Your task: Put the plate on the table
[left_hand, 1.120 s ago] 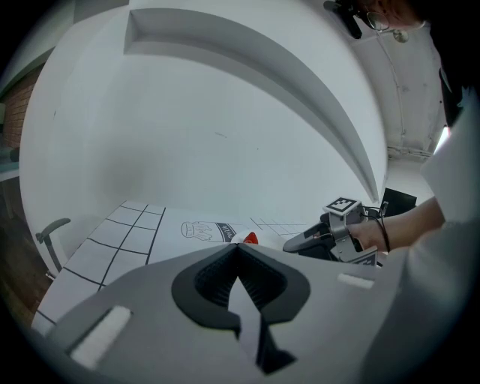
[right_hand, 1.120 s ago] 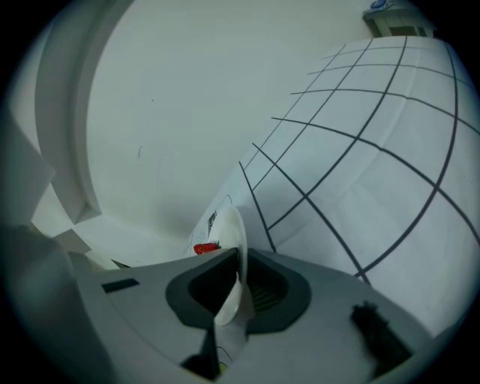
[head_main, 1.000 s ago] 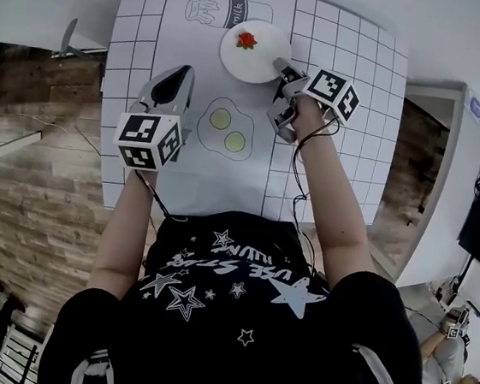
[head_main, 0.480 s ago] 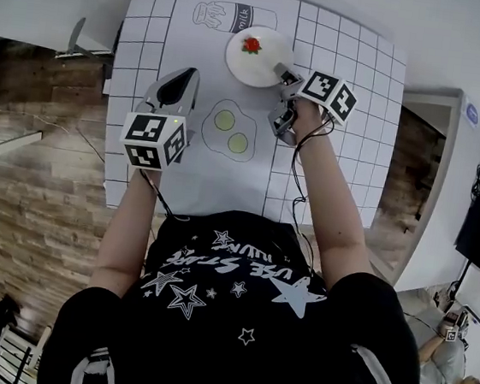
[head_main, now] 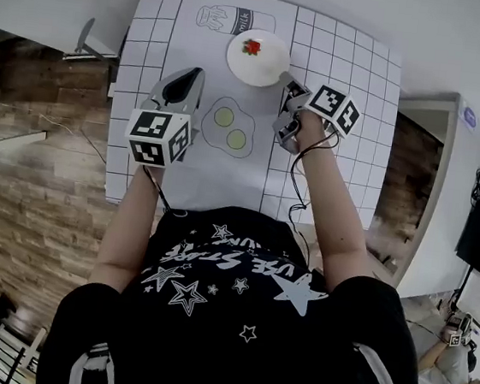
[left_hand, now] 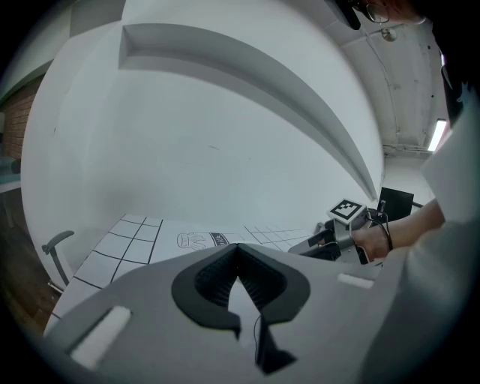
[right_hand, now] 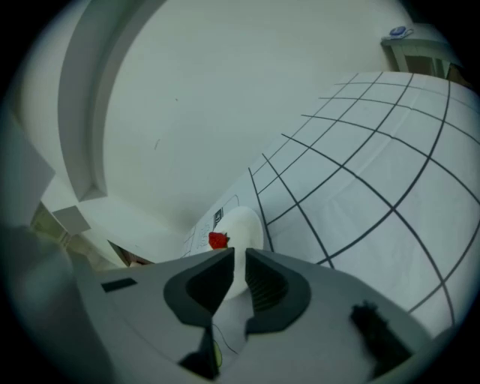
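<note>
Nearest, seen from above, the person holds both grippers over a white table (head_main: 223,185) printed with a grid. The left gripper (head_main: 192,74) hangs beside a fried egg drawing (head_main: 228,127), at the drawing's 9 o'clock. Its jaws are pressed together and hold nothing, and it is well apart from the plate.

The right gripper (head_main: 285,82) is the nearer one. The plate (head_main: 259,60) lies at about 11 o'clock from it. In the right gripper view its jaws stand narrow, with the plate's near rim in the slim gap, seemingly pinched.

The plate is round, white and shallow, so it has no long axis. It appears to lie flat on the table, with a small red strawberry (head_main: 252,47) on its far part. Farthest, at the plate's 11 o'clock, is a milk bottle drawing (head_main: 225,18).
</note>
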Motion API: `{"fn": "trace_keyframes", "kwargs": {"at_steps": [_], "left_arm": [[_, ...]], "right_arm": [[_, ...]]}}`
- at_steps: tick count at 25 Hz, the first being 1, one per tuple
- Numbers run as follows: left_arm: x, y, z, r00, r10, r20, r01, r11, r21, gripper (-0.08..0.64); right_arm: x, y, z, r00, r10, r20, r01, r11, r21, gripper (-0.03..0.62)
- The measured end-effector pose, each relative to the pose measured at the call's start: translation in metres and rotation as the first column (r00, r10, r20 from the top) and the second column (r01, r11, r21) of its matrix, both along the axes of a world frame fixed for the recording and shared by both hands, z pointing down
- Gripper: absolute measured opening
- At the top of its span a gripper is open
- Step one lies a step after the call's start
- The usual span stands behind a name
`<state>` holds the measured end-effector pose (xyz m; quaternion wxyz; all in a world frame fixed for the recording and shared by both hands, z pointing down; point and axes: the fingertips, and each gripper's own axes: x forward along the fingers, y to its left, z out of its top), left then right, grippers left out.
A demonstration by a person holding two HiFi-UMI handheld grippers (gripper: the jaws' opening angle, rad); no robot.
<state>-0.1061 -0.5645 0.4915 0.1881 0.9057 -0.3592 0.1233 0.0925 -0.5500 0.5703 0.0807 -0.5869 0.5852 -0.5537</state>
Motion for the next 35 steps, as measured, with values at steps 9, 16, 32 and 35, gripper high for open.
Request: {"fn": "trace_keyframes", "kwargs": {"at_steps": [9, 16, 32, 35], "left_arm": [[0.004, 0.028, -0.026, 1.000, -0.015, 0.007, 0.014, 0.999, 0.036, 0.009], [0.031, 0.061, -0.048, 1.000, -0.006, 0.016, 0.005, 0.997, 0.082, 0.009], [0.095, 0.153, -0.076, 0.998, -0.054, 0.015, 0.051, 0.987, 0.154, 0.009], [0.103, 0.171, -0.076, 0.997, -0.071, 0.016, 0.068, 0.985, 0.159, 0.009]], "right_arm": [[-0.030, 0.027, -0.039, 0.985, -0.172, -0.020, 0.173, 0.974, 0.146, 0.020], [-0.017, 0.060, -0.082, 0.972, -0.227, -0.064, 0.236, 0.936, 0.262, 0.015], [0.042, 0.148, -0.120, 0.949, -0.306, -0.072, 0.309, 0.865, 0.395, 0.017], [0.046, 0.162, -0.121, 0.937, -0.341, -0.077, 0.342, 0.849, 0.403, 0.017]]}}
